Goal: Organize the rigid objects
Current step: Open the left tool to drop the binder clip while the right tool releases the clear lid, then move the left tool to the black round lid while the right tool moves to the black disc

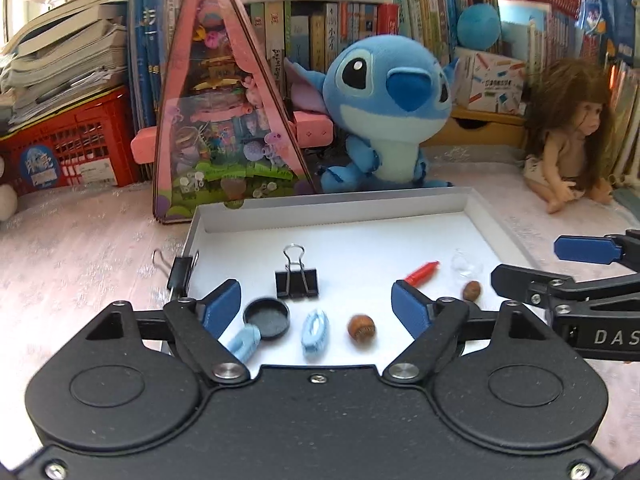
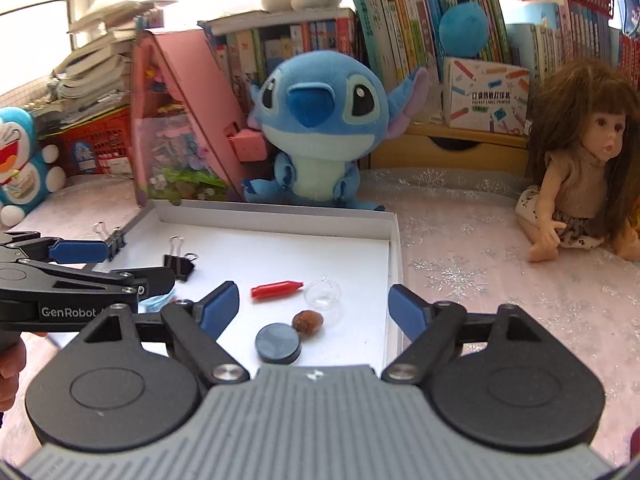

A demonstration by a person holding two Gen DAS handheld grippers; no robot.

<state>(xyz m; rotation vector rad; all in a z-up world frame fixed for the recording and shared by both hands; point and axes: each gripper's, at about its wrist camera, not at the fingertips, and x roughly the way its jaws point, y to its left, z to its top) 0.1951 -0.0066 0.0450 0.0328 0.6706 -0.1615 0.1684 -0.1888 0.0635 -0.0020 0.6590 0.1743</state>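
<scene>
Your left gripper [image 1: 316,304] is spread wide and empty over the tray's [image 1: 472,204] near left, above a black cap [image 1: 267,317], blue clip [image 1: 315,333] and nut [image 1: 361,329]. Your right gripper [image 2: 314,308] gapes, empty, over a disc [image 2: 279,344]. Farther: binder clip [image 1: 296,278], red tube [image 1: 421,271].

Two binder clips [image 1: 296,277], two acorns [image 1: 361,329], two blue clips [image 1: 315,333], one red tube [image 1: 421,272]

Stitch plush [image 1: 384,116], doll [image 2: 584,176], books [image 1: 304,28] behind.
</scene>
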